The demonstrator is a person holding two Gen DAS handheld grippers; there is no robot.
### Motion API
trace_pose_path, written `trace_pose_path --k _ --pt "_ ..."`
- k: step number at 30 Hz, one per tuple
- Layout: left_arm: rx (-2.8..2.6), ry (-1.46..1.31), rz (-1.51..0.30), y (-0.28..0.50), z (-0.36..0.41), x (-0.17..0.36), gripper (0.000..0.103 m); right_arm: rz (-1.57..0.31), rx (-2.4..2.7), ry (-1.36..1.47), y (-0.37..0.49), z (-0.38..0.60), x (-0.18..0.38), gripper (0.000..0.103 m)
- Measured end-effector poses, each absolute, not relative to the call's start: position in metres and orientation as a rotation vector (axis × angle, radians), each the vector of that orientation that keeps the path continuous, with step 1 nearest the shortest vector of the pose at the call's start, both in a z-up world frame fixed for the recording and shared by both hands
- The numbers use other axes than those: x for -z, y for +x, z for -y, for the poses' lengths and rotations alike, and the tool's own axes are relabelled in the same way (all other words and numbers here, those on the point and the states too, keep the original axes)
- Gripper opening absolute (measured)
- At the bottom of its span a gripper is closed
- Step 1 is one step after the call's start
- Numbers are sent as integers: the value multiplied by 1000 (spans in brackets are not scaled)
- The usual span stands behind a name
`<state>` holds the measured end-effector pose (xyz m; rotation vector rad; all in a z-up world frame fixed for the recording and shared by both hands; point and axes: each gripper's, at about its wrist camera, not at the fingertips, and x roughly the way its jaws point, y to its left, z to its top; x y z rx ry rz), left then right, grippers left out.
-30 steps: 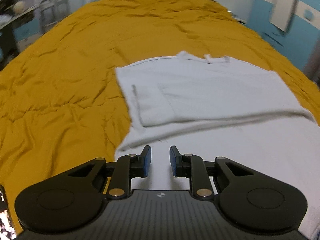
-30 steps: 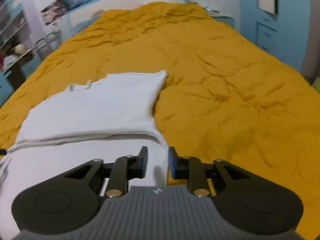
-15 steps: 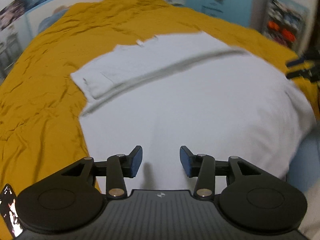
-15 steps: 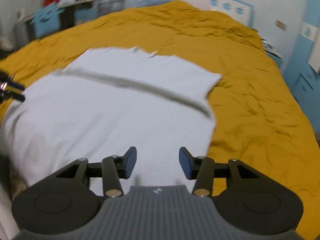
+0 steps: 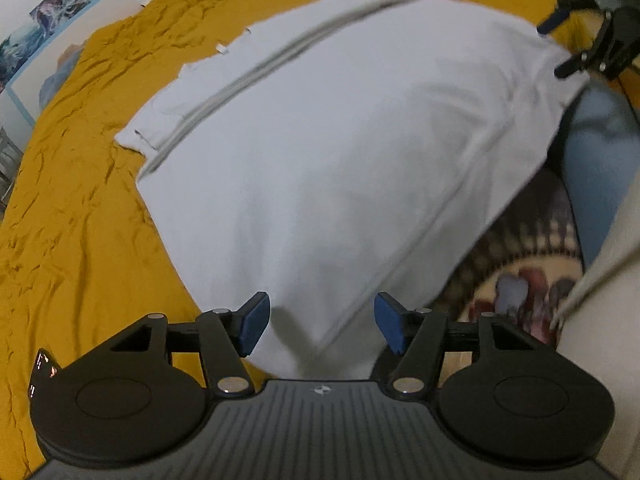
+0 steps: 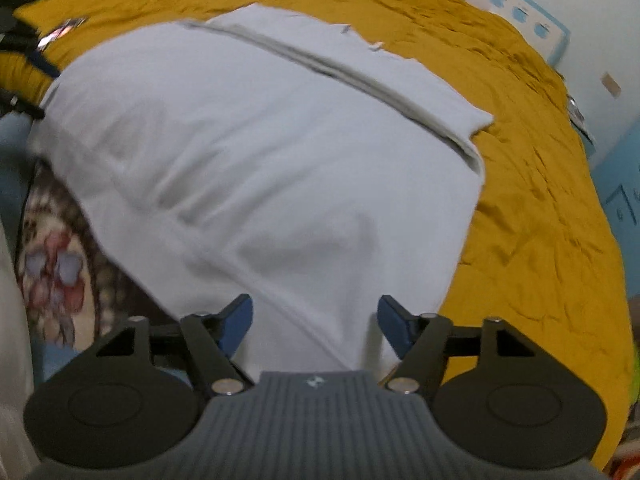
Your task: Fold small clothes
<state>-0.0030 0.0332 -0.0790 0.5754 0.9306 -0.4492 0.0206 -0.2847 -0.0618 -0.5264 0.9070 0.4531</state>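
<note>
Each camera sits just behind its own fingers and looks forward and down, close over the near edge of the bed (image 5: 80,208). The left view faces right, the right view left. Both share the white garment (image 5: 340,152) (image 6: 260,152) between them.

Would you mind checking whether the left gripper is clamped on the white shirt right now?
No, the left gripper is open, its blue pads apart on either side of the white shirt corner.
</note>
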Motion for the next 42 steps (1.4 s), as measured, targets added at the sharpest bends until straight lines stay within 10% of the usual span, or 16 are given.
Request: trace_pose_path --k 25,35,42 --pt "391 1146 -828 -36 6 171 101 -886 -471 -932 9 240 134 83" --pt "300 1010 -793 -42 6 138 29 -848 -412 -962 8 239 139 83" --pt "242 820 -695 -48 4 81 17 -845 -407 -967 8 240 136 83"
